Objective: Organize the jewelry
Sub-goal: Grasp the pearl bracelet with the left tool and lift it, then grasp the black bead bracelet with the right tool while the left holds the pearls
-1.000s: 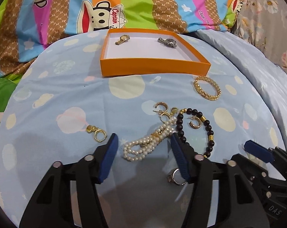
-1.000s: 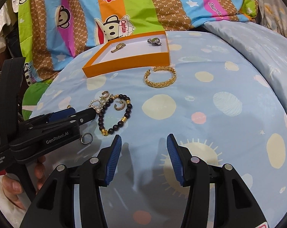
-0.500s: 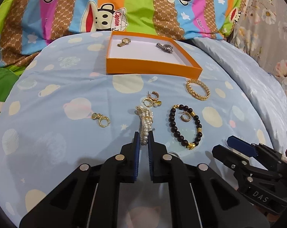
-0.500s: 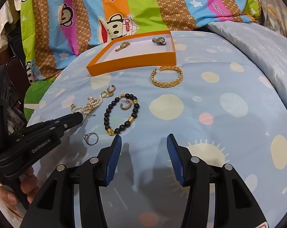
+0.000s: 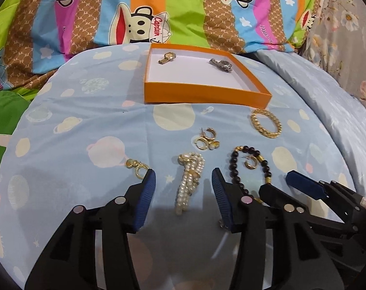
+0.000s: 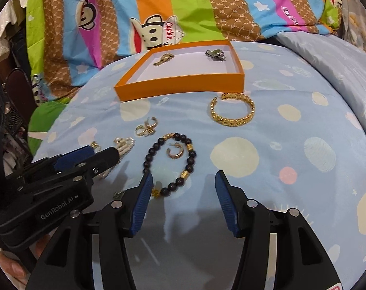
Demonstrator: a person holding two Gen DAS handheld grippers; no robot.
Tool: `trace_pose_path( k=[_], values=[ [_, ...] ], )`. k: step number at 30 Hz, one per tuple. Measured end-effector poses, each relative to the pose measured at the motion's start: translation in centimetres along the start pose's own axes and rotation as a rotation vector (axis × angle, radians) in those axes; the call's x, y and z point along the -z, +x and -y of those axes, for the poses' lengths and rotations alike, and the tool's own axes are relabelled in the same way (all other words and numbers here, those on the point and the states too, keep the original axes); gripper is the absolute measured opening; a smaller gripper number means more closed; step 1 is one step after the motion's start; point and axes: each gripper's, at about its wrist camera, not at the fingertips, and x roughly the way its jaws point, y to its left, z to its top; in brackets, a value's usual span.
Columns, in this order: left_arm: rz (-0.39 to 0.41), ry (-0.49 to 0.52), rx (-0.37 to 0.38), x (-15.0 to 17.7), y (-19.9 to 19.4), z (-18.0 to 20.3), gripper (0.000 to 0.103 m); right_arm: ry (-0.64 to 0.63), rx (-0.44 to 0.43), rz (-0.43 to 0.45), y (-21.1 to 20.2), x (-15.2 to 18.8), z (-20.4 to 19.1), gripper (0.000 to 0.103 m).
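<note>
An orange tray [image 5: 207, 94] [image 6: 180, 84] holds a gold watch [image 5: 167, 57] and a silver watch [image 5: 220, 64]. On the blue spotted sheet lie a pearl bracelet [image 5: 189, 181], a black bead bracelet [image 5: 233, 164] [image 6: 170, 164] with a gold hoop earring [image 6: 175, 153] inside it, a gold chain bangle [image 5: 266, 123] [image 6: 232, 113], a cluster of gold earrings [image 5: 206, 140] and a gold clip earring [image 5: 137, 168]. My left gripper [image 5: 184, 186] is open, its jaws either side of the pearl bracelet. My right gripper [image 6: 184, 188] is open and empty, just short of the black bracelet.
A striped monkey-print quilt [image 5: 158, 12] lies behind the tray. A folded pale blue cover [image 5: 328, 111] is at the right. A small ring [image 6: 118, 194] lies partly hidden by my right gripper's left finger.
My left gripper was shut at the pearl bracelet's end half a second ago; it has opened and the bracelet lies on the sheet, straightened. The right gripper moved slightly forward toward the black bracelet.
</note>
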Motion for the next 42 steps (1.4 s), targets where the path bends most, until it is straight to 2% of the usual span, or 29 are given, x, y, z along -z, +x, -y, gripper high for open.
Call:
trace_pose_path(
  k=[2,3,5,7,14,18,26,30,32,34,40,42],
  values=[
    [-0.037,-0.014,0.009,-0.2,1.0,-0.3,0.045,0.002,-0.003,-0.009,0.5,-0.1,0.0,0.055],
    [-0.030,-0.012,0.004,-0.2,1.0,-0.4,0.043,-0.008,0.002,-0.007,0.5,-0.1,-0.1,0.055],
    [-0.030,0.019,0.000,0.0,1.0,0.0,0.031,-0.027,0.017,-0.005,0.6,-0.2,-0.5,0.055],
    [-0.026,0.038,-0.009,0.1,1.0,0.2,0.013,-0.030,0.017,-0.002,0.5,-0.1,-0.5,0.055],
    [-0.019,-0.012,0.070,1.0,-0.7,-1.1,0.013,-0.003,-0.005,0.011,-0.6,-0.1,0.1,0.055],
    [0.025,-0.010,0.068,1.7,-2.5,-1.7,0.013,-0.021,-0.012,0.001,-0.3,0.1,-0.6,0.055],
    [0.016,-0.033,0.066,2.6,-2.4,-2.6,0.013,0.022,-0.007,0.014,-0.4,-0.3,0.1,0.051],
    [0.013,-0.018,0.067,2.7,-2.1,-2.5,0.013,0.021,0.008,-0.015,0.5,-0.4,0.3,0.030],
    [0.019,-0.015,0.068,2.8,-2.1,-2.4,0.013,0.008,0.026,-0.012,0.7,-0.3,0.0,0.027],
    [0.014,-0.017,0.070,2.9,-2.0,-2.5,0.013,-0.010,0.044,-0.010,0.9,-0.4,-0.4,0.018],
    [0.004,-0.023,0.080,2.8,-1.7,-2.7,0.013,-0.019,0.064,0.003,1.5,-0.9,-0.5,0.007],
    [0.004,-0.024,0.082,2.8,-1.7,-2.7,0.013,-0.015,0.060,0.011,1.2,-1.0,-0.4,0.007]
  ],
)
